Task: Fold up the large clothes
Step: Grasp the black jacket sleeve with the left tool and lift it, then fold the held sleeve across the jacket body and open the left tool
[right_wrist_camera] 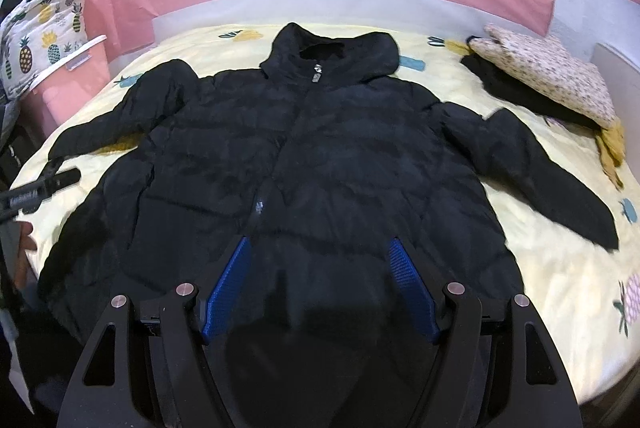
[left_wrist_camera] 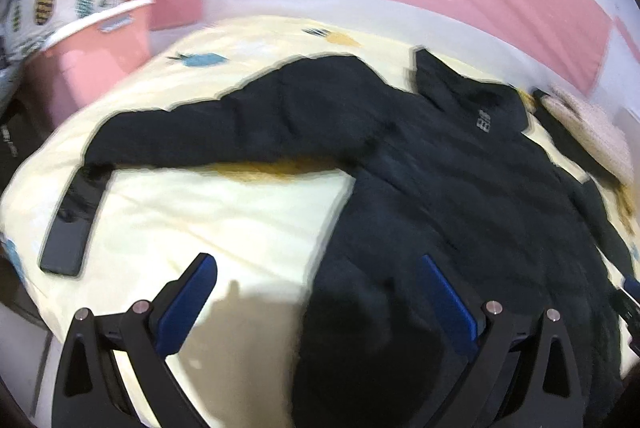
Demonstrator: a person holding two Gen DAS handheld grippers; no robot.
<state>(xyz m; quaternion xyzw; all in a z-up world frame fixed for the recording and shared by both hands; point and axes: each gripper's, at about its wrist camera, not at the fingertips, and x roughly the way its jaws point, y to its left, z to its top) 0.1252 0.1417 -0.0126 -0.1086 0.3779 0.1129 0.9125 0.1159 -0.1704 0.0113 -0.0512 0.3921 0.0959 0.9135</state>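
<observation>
A large black puffer jacket (right_wrist_camera: 320, 148) lies face up on the bed, zipped, hood at the far end and both sleeves spread out. My right gripper (right_wrist_camera: 320, 242) hangs open just above its lower hem at the middle, holding nothing. My left gripper (left_wrist_camera: 316, 262) is open too, over the jacket's (left_wrist_camera: 440, 188) lower left edge, with one blue pad (left_wrist_camera: 188, 304) above the sheet and the other (left_wrist_camera: 450, 304) above the fabric. The left sleeve (left_wrist_camera: 224, 132) stretches out to the left. The left wrist view is motion-blurred.
The bed carries a pale yellow pineapple-print sheet (right_wrist_camera: 560, 268). A dark flat slab like a phone (left_wrist_camera: 68, 228) lies by the left cuff. A floral pillow (right_wrist_camera: 548, 72) rests on dark cloth at the far right. A pink bin (left_wrist_camera: 92, 56) stands beside the bed's left edge.
</observation>
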